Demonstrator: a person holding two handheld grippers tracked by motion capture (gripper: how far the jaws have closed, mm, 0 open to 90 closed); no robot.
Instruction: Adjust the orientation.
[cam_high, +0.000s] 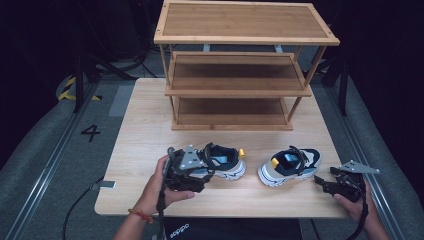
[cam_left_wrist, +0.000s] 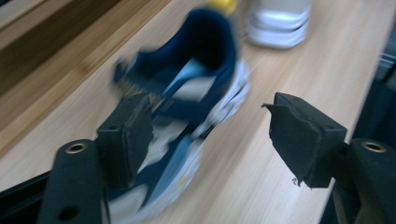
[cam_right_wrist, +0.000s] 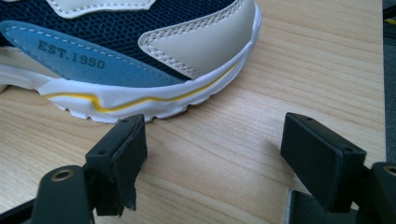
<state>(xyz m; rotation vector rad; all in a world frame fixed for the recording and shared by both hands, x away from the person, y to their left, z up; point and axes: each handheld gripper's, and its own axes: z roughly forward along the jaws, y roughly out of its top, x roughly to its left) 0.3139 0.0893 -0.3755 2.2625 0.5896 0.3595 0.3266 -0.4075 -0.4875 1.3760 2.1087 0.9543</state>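
Now left gripper (cam_high: 192, 172) over toe end of left shoe (cam_high: 225, 162), low on table (cam_high: 145, 130). Left gripper view: jaws apart, one pad (cam_left_wrist: 126, 140) against shoe's blurred side, other pad off over bare wood; no grip. Right shoe (cam_high: 290, 166) well apart from left one. Right gripper (cam_high: 327, 184) just beside its toe, jaws wide, nothing between them. Wooden rack (cam_high: 240, 65) behind both shoes.

"EST.1950" in dark capitals on blue side panel of right sneaker (cam_right_wrist: 88, 58), upper left of right gripper view. Black "4" on grey floor (cam_high: 90, 132), left of tabletop in high view. White "adidas" on person's dark garment (cam_high: 179, 231), bottom centre.
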